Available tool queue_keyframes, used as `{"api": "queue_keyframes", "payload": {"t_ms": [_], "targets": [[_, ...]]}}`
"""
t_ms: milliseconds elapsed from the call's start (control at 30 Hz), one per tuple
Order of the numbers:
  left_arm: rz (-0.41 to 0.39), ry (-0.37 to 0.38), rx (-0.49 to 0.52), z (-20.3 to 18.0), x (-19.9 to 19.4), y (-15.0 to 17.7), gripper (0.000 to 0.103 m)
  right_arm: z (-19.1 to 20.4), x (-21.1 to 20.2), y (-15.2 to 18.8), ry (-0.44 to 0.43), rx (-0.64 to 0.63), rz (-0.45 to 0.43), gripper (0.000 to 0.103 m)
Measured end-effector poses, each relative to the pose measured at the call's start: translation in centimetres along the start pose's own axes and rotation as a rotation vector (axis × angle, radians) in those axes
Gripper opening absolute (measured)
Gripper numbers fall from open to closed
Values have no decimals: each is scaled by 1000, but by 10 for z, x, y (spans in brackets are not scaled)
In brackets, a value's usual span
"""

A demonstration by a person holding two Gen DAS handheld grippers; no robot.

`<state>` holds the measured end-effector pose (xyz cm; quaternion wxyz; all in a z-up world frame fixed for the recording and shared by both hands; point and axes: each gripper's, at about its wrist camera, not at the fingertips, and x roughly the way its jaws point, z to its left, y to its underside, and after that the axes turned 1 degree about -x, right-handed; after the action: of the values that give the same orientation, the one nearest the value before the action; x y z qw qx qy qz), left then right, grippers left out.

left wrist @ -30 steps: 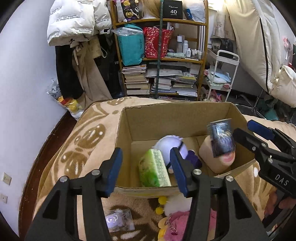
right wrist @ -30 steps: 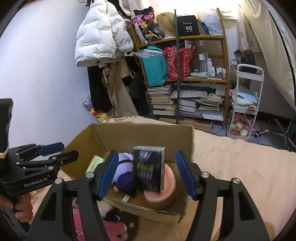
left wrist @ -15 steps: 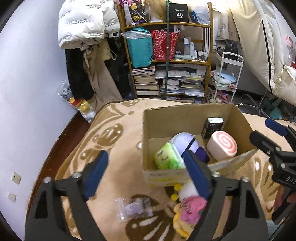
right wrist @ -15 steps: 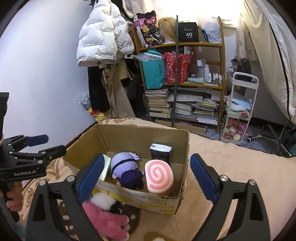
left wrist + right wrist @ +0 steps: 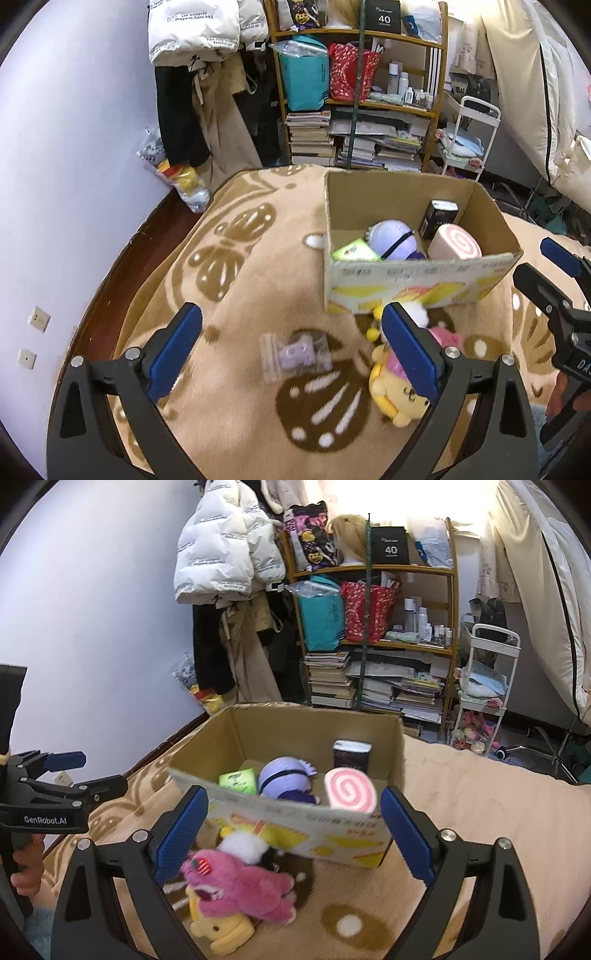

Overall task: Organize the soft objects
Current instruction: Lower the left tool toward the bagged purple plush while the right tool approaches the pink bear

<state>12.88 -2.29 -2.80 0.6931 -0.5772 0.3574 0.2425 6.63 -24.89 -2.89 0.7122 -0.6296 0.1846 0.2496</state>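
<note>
Dark pack (image 5: 351, 755) now released in box (image 5: 395, 746); we pull both tools back, right tool (image 5: 291, 836) and left tool (image 5: 291, 349) spread empty. Next: pink plush (image 5: 240, 890), lower centre.

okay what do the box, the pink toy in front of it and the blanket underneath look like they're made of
Box: corrugated cardboard, matte brown inside, printed front, raw cut rim. Pink toy: shaggy plush, probably synthetic fur, fuzzy outline. Blanket: soft fleece-like pile, tan with brown pattern; fibre unclear.

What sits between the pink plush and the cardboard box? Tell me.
In the right wrist view, a white fluffy plush lies between the pink plush and the cardboard box, against the box's front wall.
</note>
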Motion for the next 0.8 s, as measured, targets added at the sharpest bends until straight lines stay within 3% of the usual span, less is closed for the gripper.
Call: {"api": "queue_keyframes", "payload": {"t_ms": [400,800], "targets": [[108,-1,-2,17,9,27,98,33,6,21,2,-69,48,99],[231,27,-34,34,50,38,98,43,41,42,-44,-84,159,99]]}}
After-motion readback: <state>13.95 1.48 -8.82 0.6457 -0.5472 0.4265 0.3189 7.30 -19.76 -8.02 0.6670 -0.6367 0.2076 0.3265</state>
